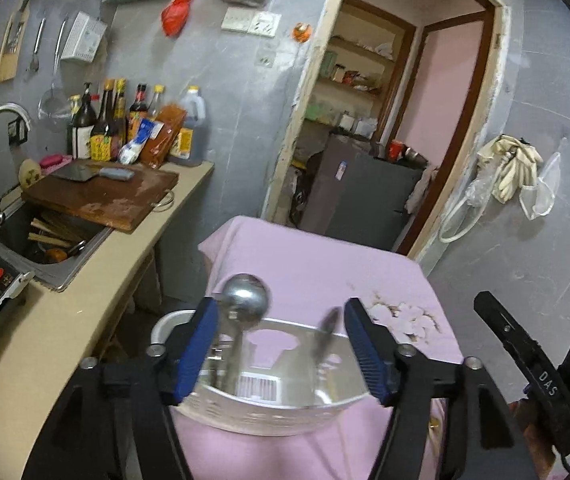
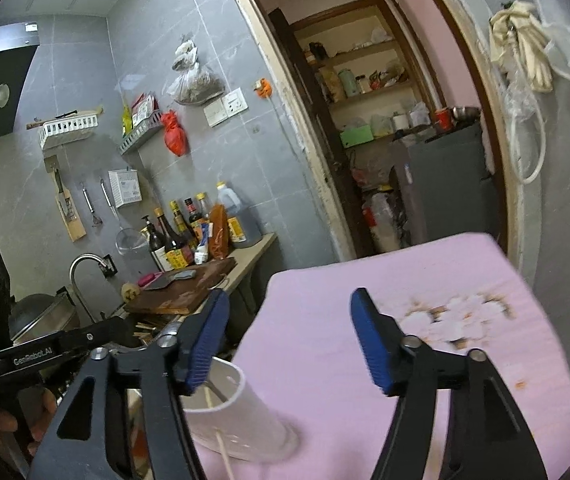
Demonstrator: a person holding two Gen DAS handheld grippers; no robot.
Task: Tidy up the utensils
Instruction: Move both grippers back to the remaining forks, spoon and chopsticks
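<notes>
In the left wrist view a white slotted utensil holder [image 1: 265, 400] stands on a pink cloth [image 1: 317, 272]. A steel ladle [image 1: 245, 300] stands upright in it with its bowl on top, and a blurred metal utensil [image 1: 327, 332] leans at its right side. My left gripper [image 1: 283, 348] is open around the holder's top, and its blue pads touch nothing. In the right wrist view my right gripper [image 2: 289, 344] is open above the cloth with nothing between its pads. The white holder [image 2: 241, 412] sits by its left finger, with a wooden chopstick [image 2: 221, 444] inside.
A counter [image 1: 133, 264] at left carries a sink [image 1: 45, 240], a cutting board [image 1: 101, 196] with a cleaver, and several bottles [image 1: 125, 124]. An open doorway [image 1: 397, 120] lies behind the table. A hand [image 2: 13, 420] holds the left tool.
</notes>
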